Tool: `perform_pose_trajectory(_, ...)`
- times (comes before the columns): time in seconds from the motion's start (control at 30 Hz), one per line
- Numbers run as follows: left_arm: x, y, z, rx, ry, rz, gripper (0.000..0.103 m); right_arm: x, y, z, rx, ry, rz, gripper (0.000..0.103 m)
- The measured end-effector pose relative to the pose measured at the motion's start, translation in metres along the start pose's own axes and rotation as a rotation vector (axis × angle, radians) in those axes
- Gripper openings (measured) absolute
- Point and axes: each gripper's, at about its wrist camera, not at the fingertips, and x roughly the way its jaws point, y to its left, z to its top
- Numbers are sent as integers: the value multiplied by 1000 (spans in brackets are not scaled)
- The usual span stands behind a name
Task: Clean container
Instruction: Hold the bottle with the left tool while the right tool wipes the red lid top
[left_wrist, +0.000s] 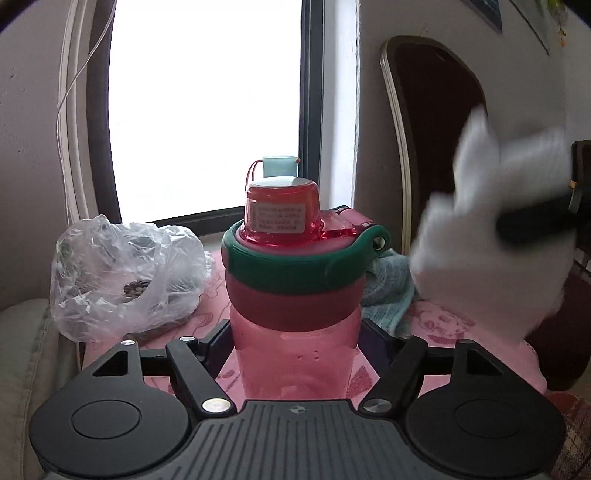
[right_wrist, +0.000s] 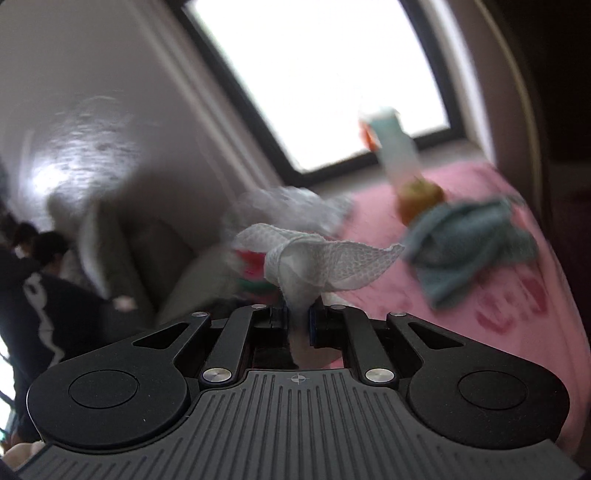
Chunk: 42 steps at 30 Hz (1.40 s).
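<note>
Item, container: we record a pink translucent bottle (left_wrist: 295, 332) with a green-collared lid (left_wrist: 295, 266) and a red domed cap (left_wrist: 282, 218), standing upright on the pink-covered bench (left_wrist: 436, 321); its long axis is vertical. Left gripper (left_wrist: 295, 343): its jaws stand on either side of the bottle's lower body and close on it, so the bottle lies directly ahead of that gripper, centred between the jaws. Right gripper (right_wrist: 298, 317): jaws narrow, pinching the stem of a white wipe (right_wrist: 317, 266), which fans out forward of them. In the left wrist view the wipe shows as a blurred white mass up and to the right of the lid, apart from it; the blur leaves the exact gap unclear. In the right wrist view the lid's red and green show just beyond the wipe, slightly left of it. We judge that any wiping stroke turns on this: the bottle lies ahead and to the left of the right jaws, lid uppermost, and held steady by the left. Whether the bottle has been wiped we cannot tell. Other holdings on the bench: a crumpled clear plastic bag (left_wrist: 122, 273), a blue-grey towel (left_wrist: 388, 284), a pale blue bottle (right_wrist: 395, 147) near the window (left_wrist: 207, 103).
</note>
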Motion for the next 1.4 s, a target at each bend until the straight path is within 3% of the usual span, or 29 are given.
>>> perform_pose_trajectory(0.1,0,0,-2,10,-9,-5,71,2,30,11,-101,-21,25,10)
perform_pose_trajectory(0.17,1,0,-3,13,-13,-7,71,17,45,16,-170,7,-28,10)
perform_pose_trajectory(0.27,3,2,-4,12,-20,-7,71,47,59,16,-287,90,-180,10)
perform_pose_trajectory(0.4,2,3,-8,16,-37,-3,71,61,87,15,-376,154,-75,10)
perform_pose_trajectory(0.5,1,5,-9,16,-37,-2,71,80,101,30,-445,129,-96,9)
perform_pose_trajectory(0.67,-2,9,-9,-1,-33,-3,71,112,96,50,-493,77,-235,9)
perform_pose_trajectory(0.87,-3,12,-10,-1,-34,-4,71,92,71,54,-421,50,-311,10)
perform_pose_trajectory(0.93,-3,14,-10,-5,-34,-7,71,85,61,53,-366,77,-295,10)
perform_pose_trajectory(1.07,5,-26,5,-65,-30,104,71,71,57,41,-339,125,-261,10)
perform_pose_trajectory(1.2,3,-25,4,-66,-30,101,71,63,73,31,-388,180,-199,10)
perform_pose_trajectory(1.4,5,-20,4,-60,-29,99,71,76,103,38,-460,168,-103,10)
